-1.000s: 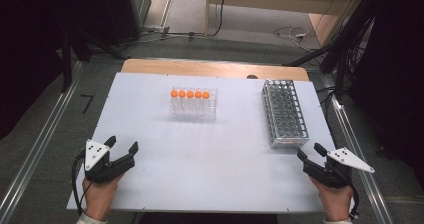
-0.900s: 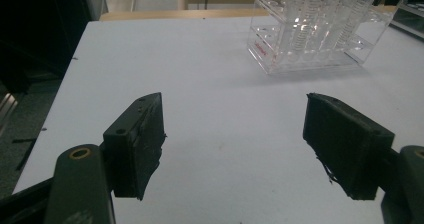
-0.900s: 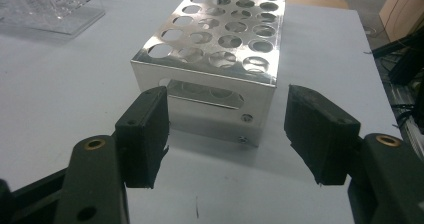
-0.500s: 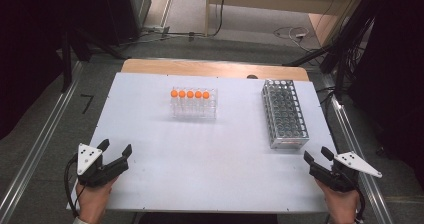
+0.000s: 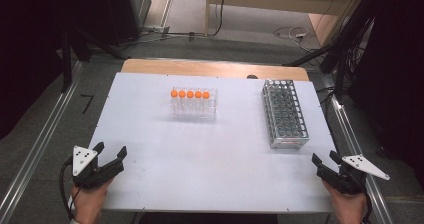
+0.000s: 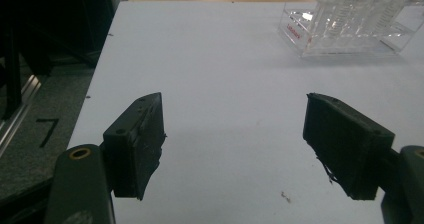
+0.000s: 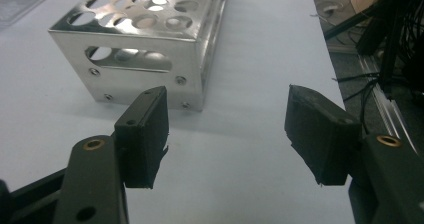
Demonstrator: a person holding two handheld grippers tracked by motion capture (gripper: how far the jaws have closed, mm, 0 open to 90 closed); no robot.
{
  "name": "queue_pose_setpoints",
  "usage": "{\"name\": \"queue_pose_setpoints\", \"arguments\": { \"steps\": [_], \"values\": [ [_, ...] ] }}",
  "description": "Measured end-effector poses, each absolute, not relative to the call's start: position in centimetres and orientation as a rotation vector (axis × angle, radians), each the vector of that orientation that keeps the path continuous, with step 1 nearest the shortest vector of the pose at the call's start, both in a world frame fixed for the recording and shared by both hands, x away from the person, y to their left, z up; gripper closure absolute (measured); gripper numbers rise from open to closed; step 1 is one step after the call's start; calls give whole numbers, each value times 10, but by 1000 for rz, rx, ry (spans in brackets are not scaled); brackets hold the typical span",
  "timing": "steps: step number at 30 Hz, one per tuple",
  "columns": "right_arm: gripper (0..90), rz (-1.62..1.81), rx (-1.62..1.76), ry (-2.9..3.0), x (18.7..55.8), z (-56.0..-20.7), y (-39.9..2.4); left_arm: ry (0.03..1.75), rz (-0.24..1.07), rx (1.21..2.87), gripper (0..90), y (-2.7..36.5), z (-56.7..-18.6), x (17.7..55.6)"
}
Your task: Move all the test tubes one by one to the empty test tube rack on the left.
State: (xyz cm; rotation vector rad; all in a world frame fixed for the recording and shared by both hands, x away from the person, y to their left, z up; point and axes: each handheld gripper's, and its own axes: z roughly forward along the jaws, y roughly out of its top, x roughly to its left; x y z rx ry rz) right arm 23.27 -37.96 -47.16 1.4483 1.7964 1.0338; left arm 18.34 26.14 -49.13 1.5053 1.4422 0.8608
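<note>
Two hand-held grippers, left gripper (image 5: pixel 111 153) and right gripper (image 5: pixel 323 162), wait with jaws apart and empty at the table's near corners, well short of the orange-capped tubes (image 5: pixel 190 94) in their clear rack (image 5: pixel 195 109) and the empty metal rack (image 5: pixel 285 114) to its right, seemingly poised to begin.

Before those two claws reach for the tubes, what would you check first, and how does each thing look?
1. Left gripper open, nothing between its jaws: ok.
2. Right gripper open, nothing held: ok.
3. Five orange-capped tubes upright in the clear rack: ok.
4. Metal rack has free holes: ok at its near end; the rest, cannot tell.
5. Bare table between grippers and racks: ok.
</note>
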Motion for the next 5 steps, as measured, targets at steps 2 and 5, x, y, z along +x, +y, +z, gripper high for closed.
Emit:
{"name": "queue_pose_setpoints", "arguments": {
  "steps": [2, 5],
  "values": [
    [315, 1025, 1470, 1794, 233, -474, -382, 1453, 856, 1512, 247, 262, -494, 185],
    [283, 1007, 1484, 1799, 236, -478, -386, 1470, 837, 1541, 222, 261, -497, 189]
  ]
}}
